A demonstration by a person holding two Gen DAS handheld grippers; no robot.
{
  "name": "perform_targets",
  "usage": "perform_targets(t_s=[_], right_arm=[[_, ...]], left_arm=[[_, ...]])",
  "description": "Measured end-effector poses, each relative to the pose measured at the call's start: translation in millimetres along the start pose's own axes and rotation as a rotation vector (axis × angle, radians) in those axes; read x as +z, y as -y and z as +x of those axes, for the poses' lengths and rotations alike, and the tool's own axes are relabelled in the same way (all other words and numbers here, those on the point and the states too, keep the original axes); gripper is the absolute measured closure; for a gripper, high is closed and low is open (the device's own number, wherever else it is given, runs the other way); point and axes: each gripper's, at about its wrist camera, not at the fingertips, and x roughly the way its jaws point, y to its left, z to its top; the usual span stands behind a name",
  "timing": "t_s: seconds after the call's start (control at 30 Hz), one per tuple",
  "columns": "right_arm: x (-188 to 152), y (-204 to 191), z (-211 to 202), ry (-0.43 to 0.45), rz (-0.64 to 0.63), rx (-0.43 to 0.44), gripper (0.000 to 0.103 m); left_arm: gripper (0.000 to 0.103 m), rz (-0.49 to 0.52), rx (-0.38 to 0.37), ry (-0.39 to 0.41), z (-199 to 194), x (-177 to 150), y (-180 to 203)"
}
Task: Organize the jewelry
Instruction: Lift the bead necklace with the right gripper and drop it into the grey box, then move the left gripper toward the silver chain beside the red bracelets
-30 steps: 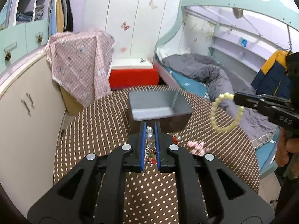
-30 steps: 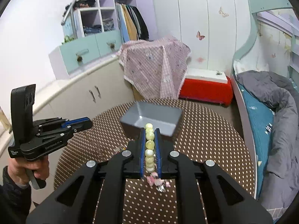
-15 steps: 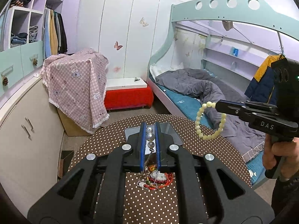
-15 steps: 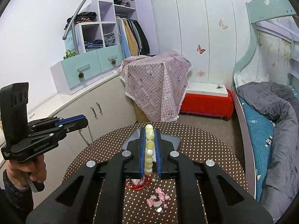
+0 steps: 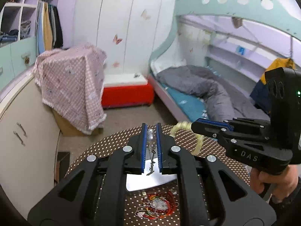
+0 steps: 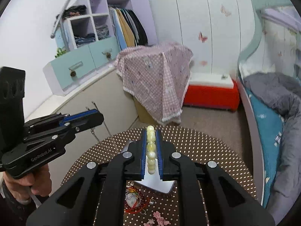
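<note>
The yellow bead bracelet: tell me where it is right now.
The yellow bead bracelet sits between the fingers of the right gripper, whose jaws have just been opening, above the grey tray on the dotted table.

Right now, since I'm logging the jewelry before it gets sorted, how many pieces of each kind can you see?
Cream bead bracelet: 1
Clear-bead chain: 1
Red-cord tangle, strands not separable by eye: 1
Pink flower cluster: 1
Total: 4
</note>
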Motion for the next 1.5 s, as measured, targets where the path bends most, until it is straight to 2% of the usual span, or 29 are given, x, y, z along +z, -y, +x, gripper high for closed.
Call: perform_targets(t_s=[0.03, 0.07, 0.1, 0.13, 0.23, 0.4, 0.7, 1.03, 1.2, 1.5], right_arm=[[-1.4, 5.0, 2.7, -0.003, 0.025, -0.016, 0.054], [-1.1, 8.0, 2.0, 0.005, 0.038, -0.034, 0.037], [-3.1, 11.8, -2.5, 0.035, 0.055, -0.057, 0.017], [-4.8, 15.5, -7.8, 0.059, 0.072, -0.070, 0.010], [-6.0, 23.3, -21.4, 0.091, 0.105, -0.115, 0.008], [-9.7, 20.7, -43.0, 0.139, 0.111, -0.162, 0.008], [-11.9, 2.5, -70.7, 0.190, 0.080, -0.186, 0.008], [-29.9, -3.1, -88.7, 0.202, 0.061, -0.199, 0.008], [-43.0, -5.5, -95.4, 0.200, 0.055, -0.200, 0.008], [-85.5, -7.2, -81.5, 0.123, 0.063, -0.190, 0.008]], left_arm=[[0.061, -0.010, 0.020, -0.010, 3.2, 0.4, -1.9], [0.014, -0.031, 0.055, -0.003, 2.7, -0.5, -5.2], [0.006, -0.053, 0.080, 0.038, -3.7, -2.5, -8.4], [0.006, -0.061, 0.086, 0.065, -9.6, -4.3, -11.0], [0.006, -0.052, 0.149, 0.048, -14.5, -4.7, -15.3], [0.006, -0.073, 0.221, 0.100, -42.1, -12.9, -21.4], [0.006, -0.106, 0.267, 0.177, -87.5, -28.9, -23.1], [0.006, -0.090, 0.294, 0.201, -110.1, -57.9, -10.6], [0.006, -0.094, 0.307, 0.186, -109.8, -73.5, -11.0], [0.006, -0.109, 0.281, 0.062, -80.5, -117.1, -22.1]])
